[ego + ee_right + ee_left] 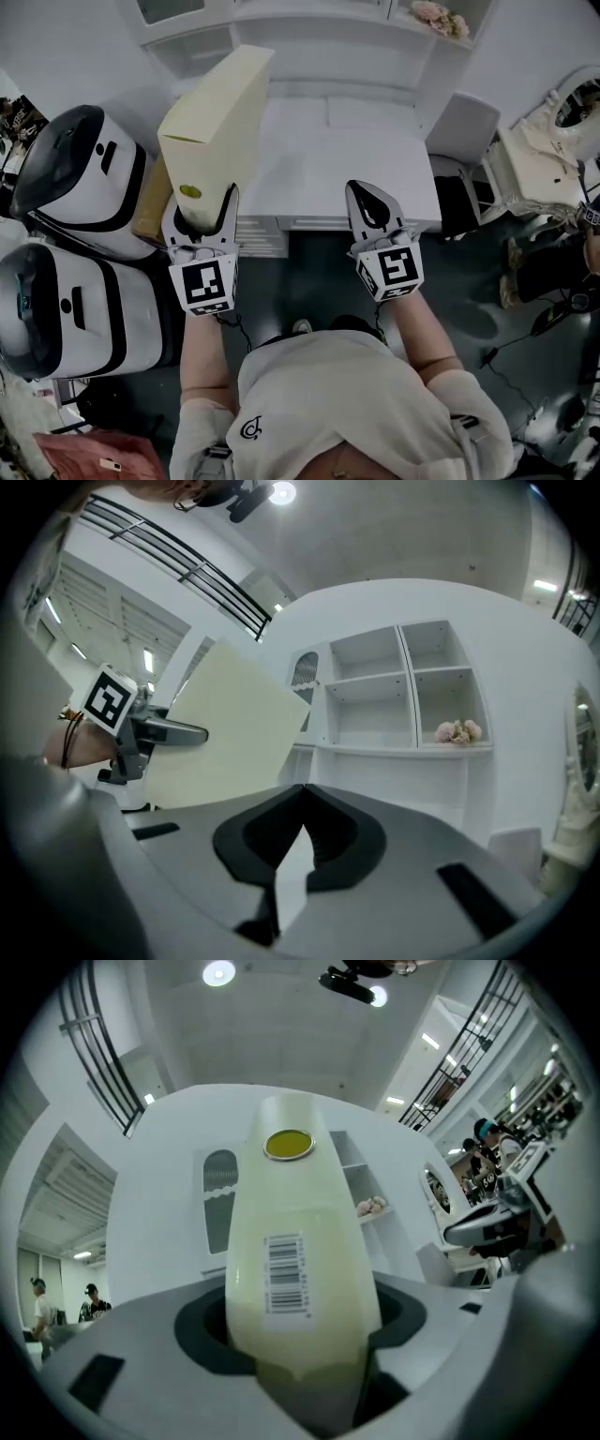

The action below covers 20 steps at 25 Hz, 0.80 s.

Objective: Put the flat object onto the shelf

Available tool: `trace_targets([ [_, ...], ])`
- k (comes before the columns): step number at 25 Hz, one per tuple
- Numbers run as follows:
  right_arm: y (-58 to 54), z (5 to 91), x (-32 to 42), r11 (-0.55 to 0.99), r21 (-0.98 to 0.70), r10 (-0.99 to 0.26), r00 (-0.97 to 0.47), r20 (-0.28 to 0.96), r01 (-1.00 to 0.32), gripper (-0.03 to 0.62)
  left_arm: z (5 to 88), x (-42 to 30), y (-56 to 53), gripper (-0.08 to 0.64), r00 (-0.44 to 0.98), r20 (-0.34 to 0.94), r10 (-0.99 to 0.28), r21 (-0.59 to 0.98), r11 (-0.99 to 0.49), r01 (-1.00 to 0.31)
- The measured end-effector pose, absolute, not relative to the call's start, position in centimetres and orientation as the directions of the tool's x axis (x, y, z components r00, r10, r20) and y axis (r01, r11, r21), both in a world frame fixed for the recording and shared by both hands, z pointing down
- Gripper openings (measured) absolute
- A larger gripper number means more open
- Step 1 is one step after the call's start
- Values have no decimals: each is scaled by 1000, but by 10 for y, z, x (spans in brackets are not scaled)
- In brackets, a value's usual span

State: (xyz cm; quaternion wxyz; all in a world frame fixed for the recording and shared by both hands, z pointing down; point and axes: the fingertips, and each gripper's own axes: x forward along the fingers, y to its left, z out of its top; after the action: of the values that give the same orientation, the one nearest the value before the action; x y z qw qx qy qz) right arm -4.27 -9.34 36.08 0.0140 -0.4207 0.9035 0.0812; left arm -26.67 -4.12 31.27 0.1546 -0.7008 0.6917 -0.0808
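Left gripper (204, 217) is pinching the flat object (217, 117) by its lower end only, risking it swinging into the shelf (370, 676) lip at 12 o'clock; right gripper (367, 199) is idling, jaws together.

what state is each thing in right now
flat box: held upright in the air, not yet on the shelf
left gripper: shut on the flat box's lower end
right gripper: shut, empty
shelf: open-fronted, flowers in its lower right cubby
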Motion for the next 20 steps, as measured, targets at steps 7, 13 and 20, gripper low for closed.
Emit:
trace_targets([
  [7,-130,350,-48,592,230,-774,-624,-107,-773,8,266,-249,-116,308,125,-128,-984,-549,-35,-835],
  [13,-168,329,-38,567,226,-785,-603,-143,-792,8,238,-225,-171,310,188,-110,-976,-638,-76,-766],
  [20,-211,315,-16,531,241,-798,-575,-180,-812,8,204,-196,-232,313,199,-104,-974,-823,-28,-568],
])
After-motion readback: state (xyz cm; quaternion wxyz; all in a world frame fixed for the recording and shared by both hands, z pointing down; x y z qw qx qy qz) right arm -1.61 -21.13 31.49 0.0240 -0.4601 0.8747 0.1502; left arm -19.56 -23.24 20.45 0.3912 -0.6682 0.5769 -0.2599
